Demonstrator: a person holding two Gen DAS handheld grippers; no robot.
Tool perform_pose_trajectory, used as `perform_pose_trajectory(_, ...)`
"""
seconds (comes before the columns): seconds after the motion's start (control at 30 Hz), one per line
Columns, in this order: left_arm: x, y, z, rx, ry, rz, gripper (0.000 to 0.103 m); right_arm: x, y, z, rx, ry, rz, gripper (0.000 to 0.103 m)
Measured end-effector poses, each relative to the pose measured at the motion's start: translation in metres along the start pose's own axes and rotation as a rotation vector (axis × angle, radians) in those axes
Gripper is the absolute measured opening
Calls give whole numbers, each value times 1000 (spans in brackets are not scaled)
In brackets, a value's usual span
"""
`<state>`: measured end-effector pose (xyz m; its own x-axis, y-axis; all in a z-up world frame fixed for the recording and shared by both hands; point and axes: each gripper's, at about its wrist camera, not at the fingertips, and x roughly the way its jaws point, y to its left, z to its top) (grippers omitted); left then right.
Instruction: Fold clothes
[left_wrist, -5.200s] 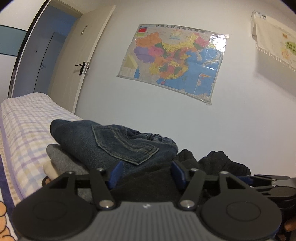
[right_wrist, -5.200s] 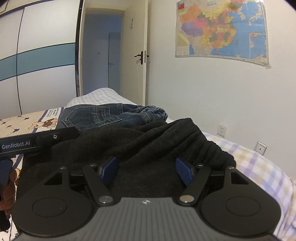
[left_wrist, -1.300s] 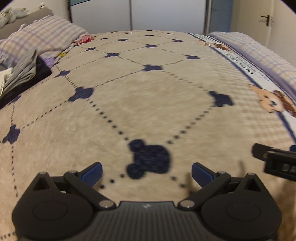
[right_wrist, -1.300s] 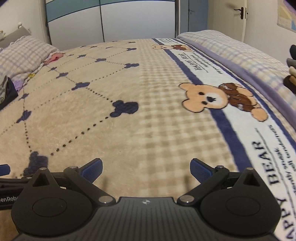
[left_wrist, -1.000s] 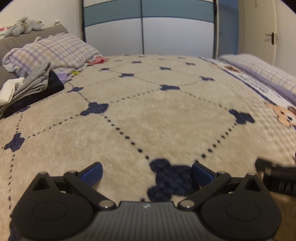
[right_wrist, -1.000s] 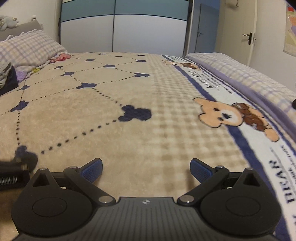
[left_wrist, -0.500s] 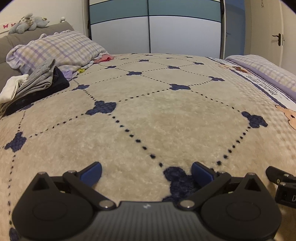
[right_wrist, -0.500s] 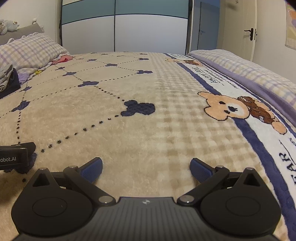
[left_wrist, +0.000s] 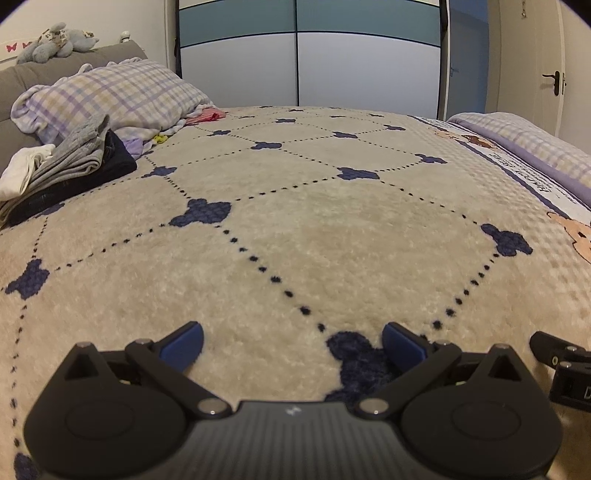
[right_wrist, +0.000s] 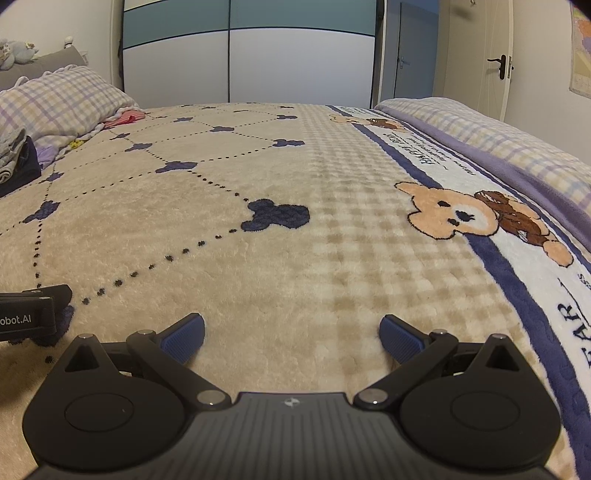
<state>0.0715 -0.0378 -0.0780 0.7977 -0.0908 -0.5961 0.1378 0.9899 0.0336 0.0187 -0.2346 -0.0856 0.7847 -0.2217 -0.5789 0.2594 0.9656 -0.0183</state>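
Observation:
A stack of folded clothes, grey on dark with a white piece at the left, lies at the far left of the bed by the pillow; its edge shows again as the clothes stack in the right wrist view. My left gripper is open and holds nothing, low over the beige fleece blanket. My right gripper is also open with nothing in it, over the same blanket. Each gripper's body shows at the edge of the other's view.
A checked pillow and a small red-pink item lie near the headboard. A lilac checked quilt runs along the bed's right side. Wardrobe doors stand behind, with a room door at right.
Five seconds ago both grippers were on a black garment beside jeans near the map wall. Both have since let go, opened and turned toward the bare blanket; over the last second the views tilted up slightly.

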Motion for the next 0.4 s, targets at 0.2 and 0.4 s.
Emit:
perform_pose_trajectory(0.2, 0, 0, 0, 1, 1, 2, 103, 1, -3, 0, 12, 4, 9, 103)
perform_pose_trajectory(0.4, 0, -1, 0, 3, 0, 4, 103, 1, -3, 0, 12, 4, 10, 103)
